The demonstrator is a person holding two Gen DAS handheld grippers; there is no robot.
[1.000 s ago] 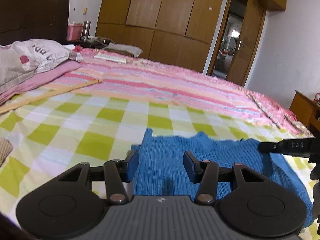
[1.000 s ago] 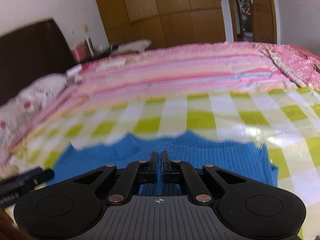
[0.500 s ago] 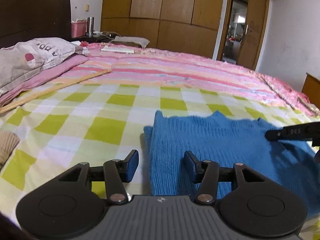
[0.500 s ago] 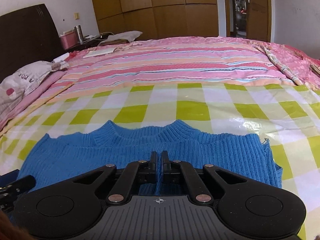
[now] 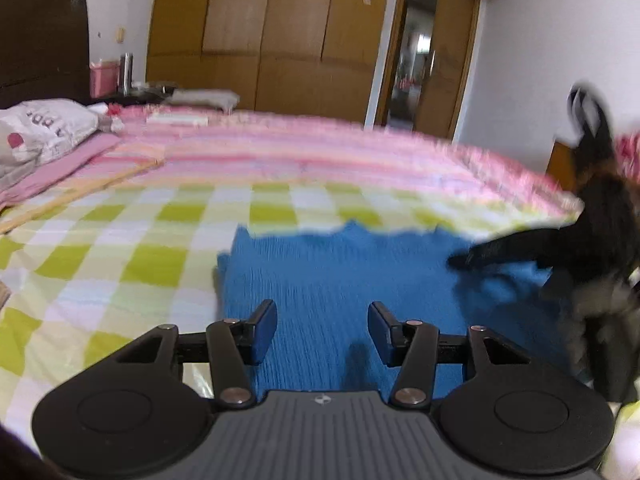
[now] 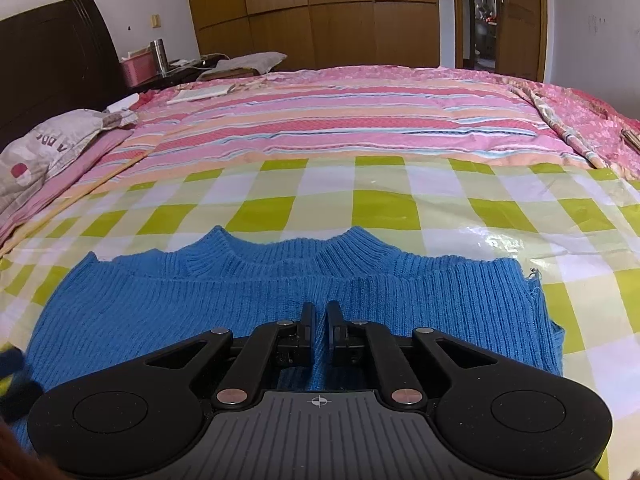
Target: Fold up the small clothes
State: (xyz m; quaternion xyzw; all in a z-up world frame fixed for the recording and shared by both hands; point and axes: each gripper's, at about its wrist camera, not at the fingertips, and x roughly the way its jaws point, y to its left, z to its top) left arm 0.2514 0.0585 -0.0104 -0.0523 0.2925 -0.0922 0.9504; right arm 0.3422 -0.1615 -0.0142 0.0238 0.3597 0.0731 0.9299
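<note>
Blue sweater point(image 6: 280, 304) unmoved; left claw point(image 5: 322, 330) still gapes, now blurred; right claw point(image 6: 319, 334) stays pinching it.

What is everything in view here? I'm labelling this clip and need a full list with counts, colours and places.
blue sweater: one, blue knit, flat on the checked sheet, collar away from the cameras
checked sheet: one, green and white, near half of the bed
striped cover: one, pink, far half of the bed
pillow: one, grey and pink, by the dark headboard
pink box: one, on the nightstand
metal flask: one, silver, beside the box
wardrobe: brown wood, back wall
left gripper: open, over the sweater
right gripper: nearly closed, sweater between its fingers
</note>
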